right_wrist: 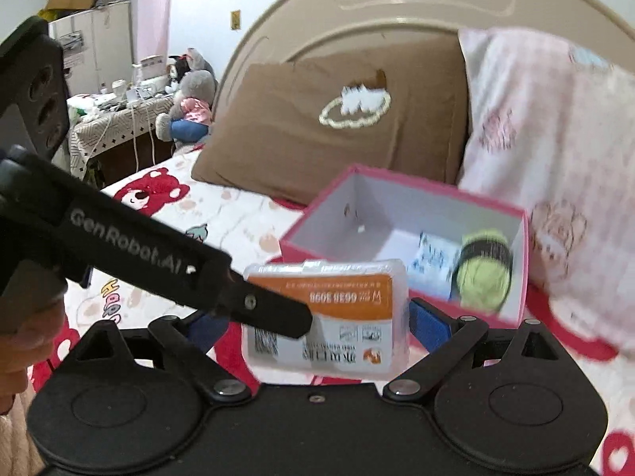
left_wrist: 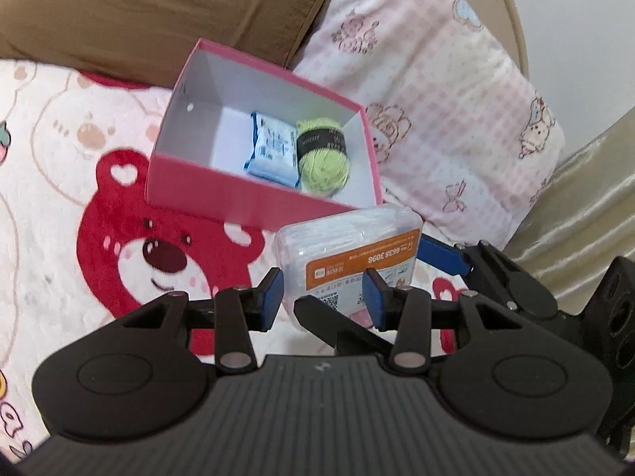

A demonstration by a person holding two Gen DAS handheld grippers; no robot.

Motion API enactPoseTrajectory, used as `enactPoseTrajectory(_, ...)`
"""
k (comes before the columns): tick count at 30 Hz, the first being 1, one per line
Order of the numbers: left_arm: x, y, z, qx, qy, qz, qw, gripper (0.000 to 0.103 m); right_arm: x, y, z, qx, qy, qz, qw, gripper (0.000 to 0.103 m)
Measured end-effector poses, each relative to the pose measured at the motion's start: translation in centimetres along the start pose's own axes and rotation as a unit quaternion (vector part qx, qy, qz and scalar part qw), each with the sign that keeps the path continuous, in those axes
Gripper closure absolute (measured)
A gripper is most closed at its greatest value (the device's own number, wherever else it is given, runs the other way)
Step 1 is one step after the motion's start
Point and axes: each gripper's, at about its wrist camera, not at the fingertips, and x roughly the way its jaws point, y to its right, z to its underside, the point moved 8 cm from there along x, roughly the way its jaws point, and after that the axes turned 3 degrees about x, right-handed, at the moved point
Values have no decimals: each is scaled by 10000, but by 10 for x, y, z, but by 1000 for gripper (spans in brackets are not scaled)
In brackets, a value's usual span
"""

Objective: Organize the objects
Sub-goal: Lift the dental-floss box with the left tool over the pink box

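Observation:
A clear plastic case with an orange label (right_wrist: 325, 313) is held between the blue pads of my right gripper (right_wrist: 317, 323), just above the bedspread and in front of the pink box (right_wrist: 401, 261). It also shows in the left wrist view (left_wrist: 353, 254), in front of the pink box (left_wrist: 222, 194). The box holds a green yarn ball (left_wrist: 323, 154) and a blue-white packet (left_wrist: 272, 150). My left gripper (left_wrist: 323, 297) is open and empty, close below the case; one of its fingers (right_wrist: 274, 313) crosses in front of the case.
A brown pillow (right_wrist: 329, 135) and a pink checked pillow (right_wrist: 555, 158) lean on the beige headboard (right_wrist: 397, 12) behind the box. The bedspread (left_wrist: 79, 150) has red bear prints. A cluttered bedside table with plush toys (right_wrist: 186, 103) stands far left.

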Motion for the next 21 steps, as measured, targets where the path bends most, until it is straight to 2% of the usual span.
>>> enactPoseTrajectory(6, -8, 8, -34, 232, 220, -218, 9993, 61, 3, 7, -35, -191, -2, -80, 9998, 6)
enactPoseTrajectory(11, 0, 0, -69, 506, -11, -338, 9981, 60, 19, 14, -57, -364, -243, -144, 9989, 8)
enactPoseTrajectory(14, 9, -8, -89, 451, -10, -327, 9984, 60, 34, 15, -67, -616, -518, -85, 9967, 8)
enactPoseTrajectory(17, 20, -16, -105, 556, 33, -406, 9976, 60, 51, 23, -77, -468, -801, -179, 9955, 8)
enactPoseTrajectory(21, 38, -27, -110, 418, -44, -262, 9988, 60, 74, 31, -85, -458, -1341, -210, 9897, 8)
